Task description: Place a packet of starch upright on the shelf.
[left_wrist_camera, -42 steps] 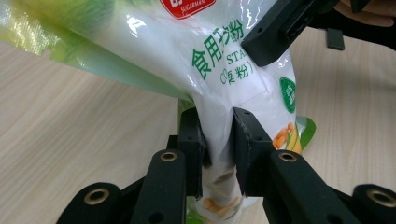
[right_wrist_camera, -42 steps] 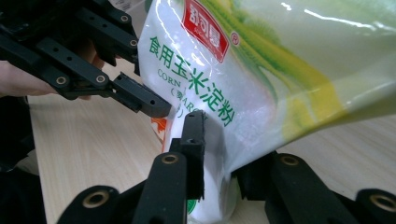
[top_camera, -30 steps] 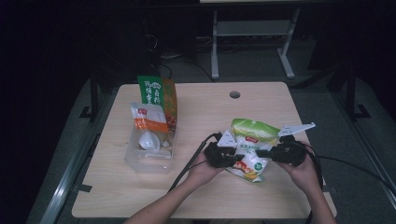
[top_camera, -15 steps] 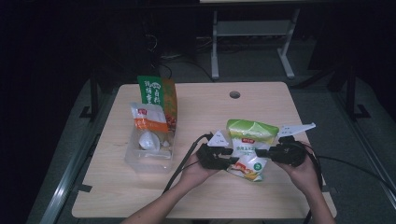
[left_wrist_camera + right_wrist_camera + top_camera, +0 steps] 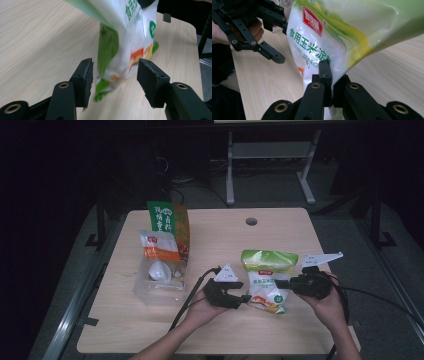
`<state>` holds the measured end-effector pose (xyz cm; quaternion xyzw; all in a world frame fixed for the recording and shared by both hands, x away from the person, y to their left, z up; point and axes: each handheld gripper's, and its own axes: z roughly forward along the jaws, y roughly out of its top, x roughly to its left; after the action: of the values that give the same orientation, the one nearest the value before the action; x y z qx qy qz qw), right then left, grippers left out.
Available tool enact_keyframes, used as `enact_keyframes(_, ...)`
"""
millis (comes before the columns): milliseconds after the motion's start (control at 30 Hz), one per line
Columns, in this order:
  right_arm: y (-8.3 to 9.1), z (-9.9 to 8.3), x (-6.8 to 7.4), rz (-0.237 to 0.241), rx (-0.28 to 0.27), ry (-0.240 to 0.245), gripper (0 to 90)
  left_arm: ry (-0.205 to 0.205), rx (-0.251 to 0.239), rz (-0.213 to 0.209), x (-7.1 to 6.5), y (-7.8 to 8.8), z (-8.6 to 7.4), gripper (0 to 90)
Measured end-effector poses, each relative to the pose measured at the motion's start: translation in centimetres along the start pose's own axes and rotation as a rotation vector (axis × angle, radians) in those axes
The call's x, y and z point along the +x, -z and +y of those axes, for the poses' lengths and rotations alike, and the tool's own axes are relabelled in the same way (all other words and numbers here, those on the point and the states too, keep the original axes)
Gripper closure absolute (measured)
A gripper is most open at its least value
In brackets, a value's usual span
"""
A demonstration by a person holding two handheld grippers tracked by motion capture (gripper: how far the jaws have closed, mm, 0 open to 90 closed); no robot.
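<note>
Near the table's right edge, the right gripper (image 5: 280, 283) pinches the corn starch bag (image 5: 266, 279); the left gripper (image 5: 113, 82), jaws just opened, straddles its corner untouching.

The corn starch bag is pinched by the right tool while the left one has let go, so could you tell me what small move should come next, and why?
Probably draw the left tool back from the corn starch bag. Its jaws have just been opening and stand apart on either side of the bag's lower corner without pressing it, while the right tool is clamped on the bag's edge and holds it up alone.
</note>
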<state>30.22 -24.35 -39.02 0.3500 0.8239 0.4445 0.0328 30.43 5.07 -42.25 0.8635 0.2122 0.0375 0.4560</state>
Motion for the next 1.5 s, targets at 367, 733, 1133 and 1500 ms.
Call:
enact_keyframes(367,0.1,0.9,1.0,-0.009,0.011,0.019,89.2,-0.013,-0.002,-0.003,-1.2,2.6,-2.0,42.4)
enact_keyframes(733,-0.1,2.4,2.2,0.002,-0.001,0.027,89.4,-0.016,-0.022,-0.007,-2.3,5.5,-3.6,39.2)
enact_keyframes(1133,-1.2,5.2,3.0,0.009,0.028,0.041,89.5,0.012,-0.026,-0.009,-2.6,7.2,-5.7,38.0)
enact_keyframes(1500,-1.7,8.1,4.0,0.036,0.002,0.058,89.6,0.021,-0.052,-0.026,-3.0,7.4,-6.2,38.0)
